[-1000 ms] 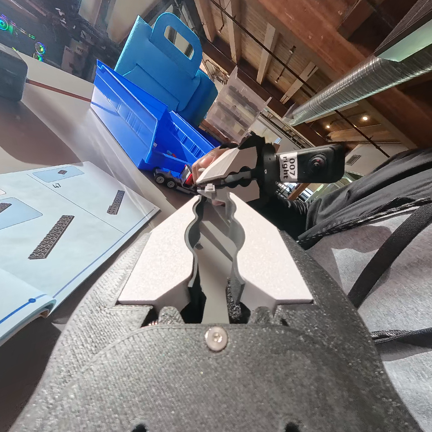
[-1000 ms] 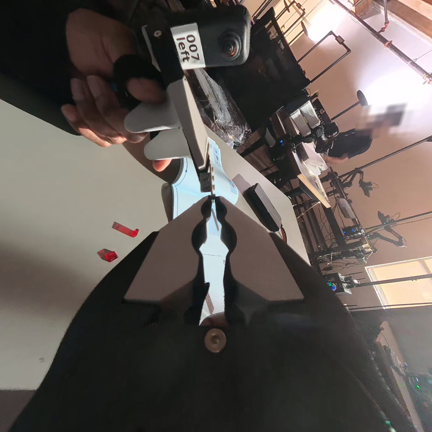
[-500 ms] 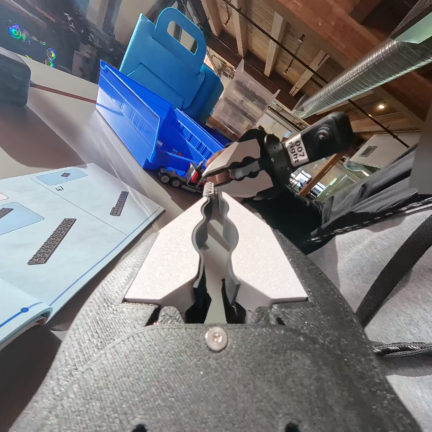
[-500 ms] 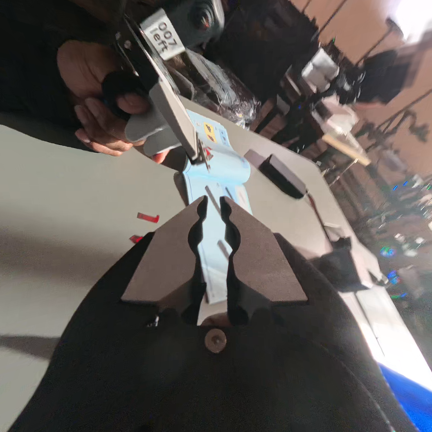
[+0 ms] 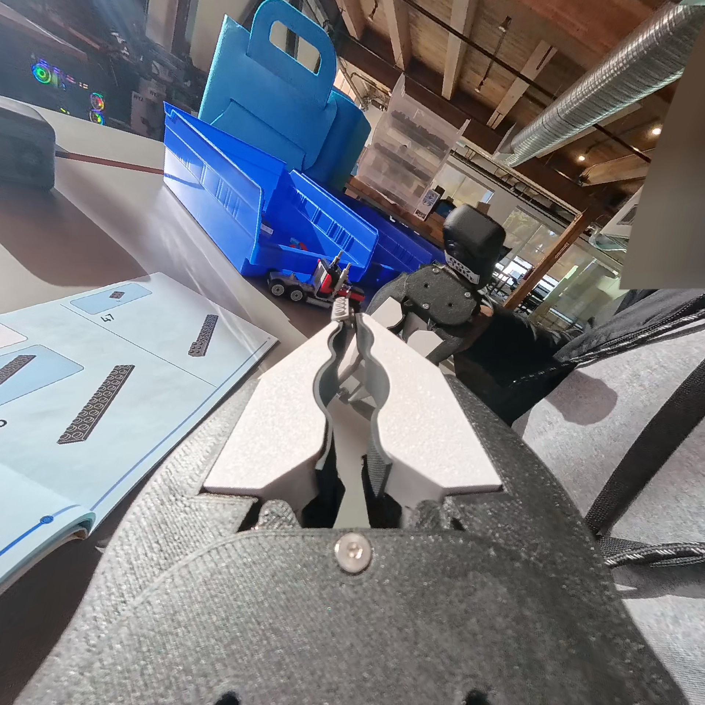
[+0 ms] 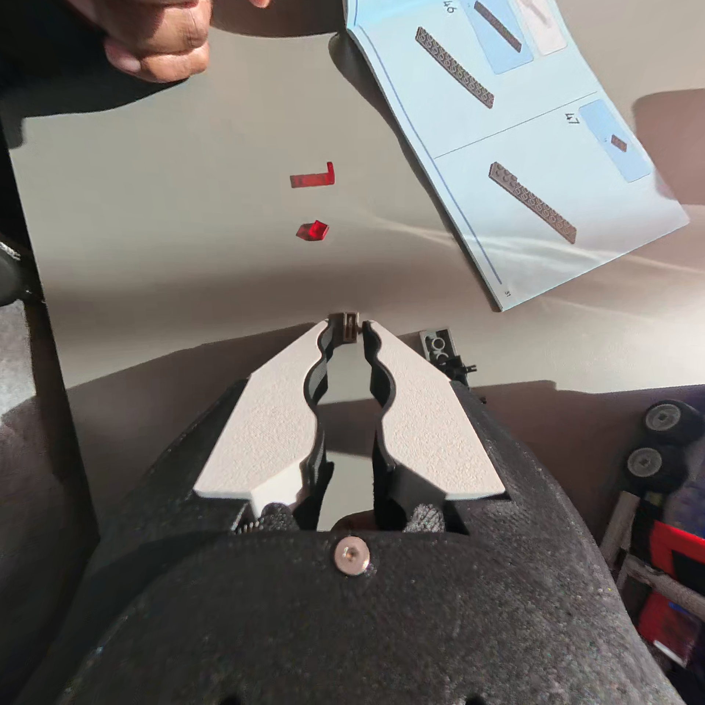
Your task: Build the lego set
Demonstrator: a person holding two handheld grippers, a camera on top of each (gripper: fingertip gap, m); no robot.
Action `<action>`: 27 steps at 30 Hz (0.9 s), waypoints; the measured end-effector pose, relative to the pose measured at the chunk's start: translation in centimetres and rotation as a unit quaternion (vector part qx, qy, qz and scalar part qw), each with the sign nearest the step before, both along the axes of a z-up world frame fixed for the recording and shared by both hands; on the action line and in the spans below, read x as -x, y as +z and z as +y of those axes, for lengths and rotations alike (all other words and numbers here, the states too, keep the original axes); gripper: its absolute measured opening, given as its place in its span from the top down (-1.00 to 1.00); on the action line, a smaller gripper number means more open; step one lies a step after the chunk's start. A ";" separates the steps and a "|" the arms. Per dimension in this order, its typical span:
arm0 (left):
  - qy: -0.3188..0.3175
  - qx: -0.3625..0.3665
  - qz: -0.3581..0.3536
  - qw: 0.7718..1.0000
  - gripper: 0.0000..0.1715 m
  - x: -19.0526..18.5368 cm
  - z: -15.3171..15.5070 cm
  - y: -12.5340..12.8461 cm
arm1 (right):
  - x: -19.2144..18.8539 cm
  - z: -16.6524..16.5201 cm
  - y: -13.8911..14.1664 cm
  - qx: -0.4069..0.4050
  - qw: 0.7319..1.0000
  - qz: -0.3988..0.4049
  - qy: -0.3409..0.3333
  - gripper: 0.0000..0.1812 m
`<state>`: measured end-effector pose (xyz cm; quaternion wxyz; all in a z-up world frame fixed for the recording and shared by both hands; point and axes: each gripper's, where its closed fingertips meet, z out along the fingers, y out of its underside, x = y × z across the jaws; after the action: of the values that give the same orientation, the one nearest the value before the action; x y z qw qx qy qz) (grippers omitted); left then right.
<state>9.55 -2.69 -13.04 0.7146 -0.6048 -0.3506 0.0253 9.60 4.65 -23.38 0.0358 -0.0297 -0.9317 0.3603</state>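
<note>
Your left gripper (image 5: 348, 324) pinches a small grey studded plate (image 5: 340, 307) at its fingertips, held above the table (image 5: 114, 236). Your right gripper (image 6: 345, 328), jaws narrowly parted, holds a small brown-grey piece (image 6: 345, 326). The open instruction booklet (image 6: 534, 152), its pages carrying printed step numbers, lies far right; the part-built truck (image 5: 313, 284) stands beside the blue bins (image 5: 236, 206).

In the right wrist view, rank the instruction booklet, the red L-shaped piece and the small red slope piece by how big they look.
1. Instruction booklet, by far the largest.
2. Red L-shaped piece.
3. Small red slope piece, a little smaller, though it lies slightly nearer the camera, so the gap between the two red pieces is unsure.
</note>
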 end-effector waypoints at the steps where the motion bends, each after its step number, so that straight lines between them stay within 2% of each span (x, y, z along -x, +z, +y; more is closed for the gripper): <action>1: -0.001 -0.001 0.001 1.000 0.94 -0.1 0.0 0.0 | 0.0 -0.1 0.0 -0.002 1.000 0.001 0.005 0.82; 6: -0.005 -0.003 0.004 1.000 0.94 -0.2 0.0 0.2 | 0.4 -0.4 0.2 -0.006 1.000 0.021 0.015 0.88; 18: -0.002 -0.043 0.019 0.999 0.94 -0.4 -1.0 1.2 | 2.0 -2.7 2.3 0.052 0.998 0.023 -0.011 0.88; 27: 0.003 -0.046 0.020 0.999 0.93 -0.3 -1.3 1.3 | 2.4 -4.2 2.8 0.073 0.997 0.029 -0.013 0.89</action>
<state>9.88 -4.00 -11.76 0.7485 -0.5696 -0.3388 0.0235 7.17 0.48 -20.54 0.0649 -0.0341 -0.9009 0.4277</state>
